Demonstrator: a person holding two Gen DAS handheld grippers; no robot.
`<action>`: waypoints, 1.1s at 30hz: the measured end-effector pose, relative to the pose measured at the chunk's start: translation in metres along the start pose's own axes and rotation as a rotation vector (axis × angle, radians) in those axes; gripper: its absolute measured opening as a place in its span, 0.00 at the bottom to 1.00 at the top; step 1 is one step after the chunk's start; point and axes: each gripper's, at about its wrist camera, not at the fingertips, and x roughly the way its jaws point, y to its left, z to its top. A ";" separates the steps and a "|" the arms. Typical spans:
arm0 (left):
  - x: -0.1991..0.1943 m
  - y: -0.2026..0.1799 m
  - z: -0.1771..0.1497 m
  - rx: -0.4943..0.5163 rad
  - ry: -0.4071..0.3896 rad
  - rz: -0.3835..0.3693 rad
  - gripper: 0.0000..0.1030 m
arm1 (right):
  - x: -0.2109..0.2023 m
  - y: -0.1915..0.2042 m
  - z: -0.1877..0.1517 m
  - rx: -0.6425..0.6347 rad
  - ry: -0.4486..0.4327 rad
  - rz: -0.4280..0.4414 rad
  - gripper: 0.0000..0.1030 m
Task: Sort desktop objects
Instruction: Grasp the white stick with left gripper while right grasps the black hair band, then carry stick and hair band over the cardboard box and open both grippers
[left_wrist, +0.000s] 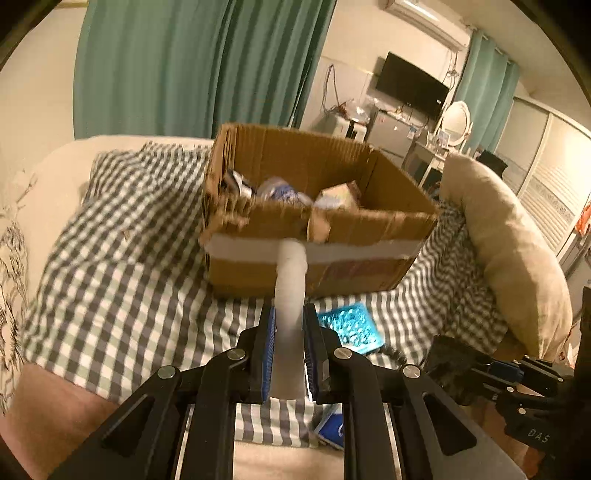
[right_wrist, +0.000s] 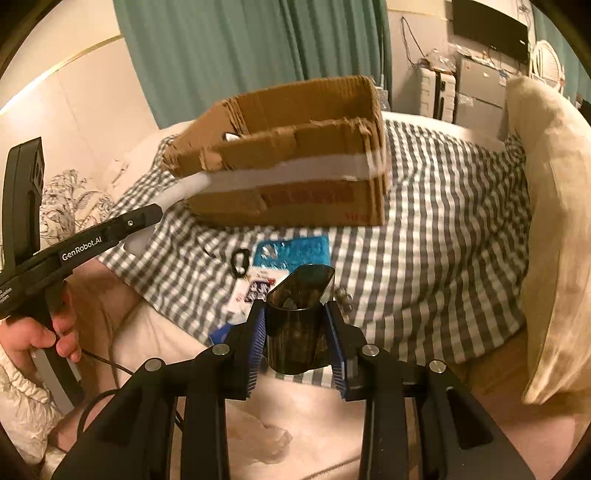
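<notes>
Clamping a white tube (left_wrist: 290, 295) in left gripper (left_wrist: 290, 325) jaws before the cardboard box (left_wrist: 314, 214), right gripper (right_wrist: 295, 325) jaws gripping a dark translucent cup (right_wrist: 299, 310) over the checkered bed (right_wrist: 424, 258).

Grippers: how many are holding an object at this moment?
2. The left gripper is shut on a white tube pointing toward the cardboard box; the right gripper is shut on a dark translucent cup.

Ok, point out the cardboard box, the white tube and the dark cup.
cardboard box (left_wrist: 255, 271): left wrist view, front wall.
white tube (left_wrist: 290, 295): left wrist view, mid-shaft.
dark cup (right_wrist: 295, 332): right wrist view, front wall.
</notes>
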 end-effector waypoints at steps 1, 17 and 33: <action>-0.002 0.000 0.003 0.000 -0.005 -0.005 0.14 | -0.002 0.001 0.003 -0.006 -0.009 0.003 0.30; -0.020 -0.019 0.051 0.070 -0.076 -0.028 0.14 | -0.023 0.022 0.068 -0.115 -0.117 0.027 0.29; -0.015 -0.037 0.152 0.161 -0.203 -0.039 0.14 | -0.033 0.023 0.184 -0.186 -0.290 -0.019 0.29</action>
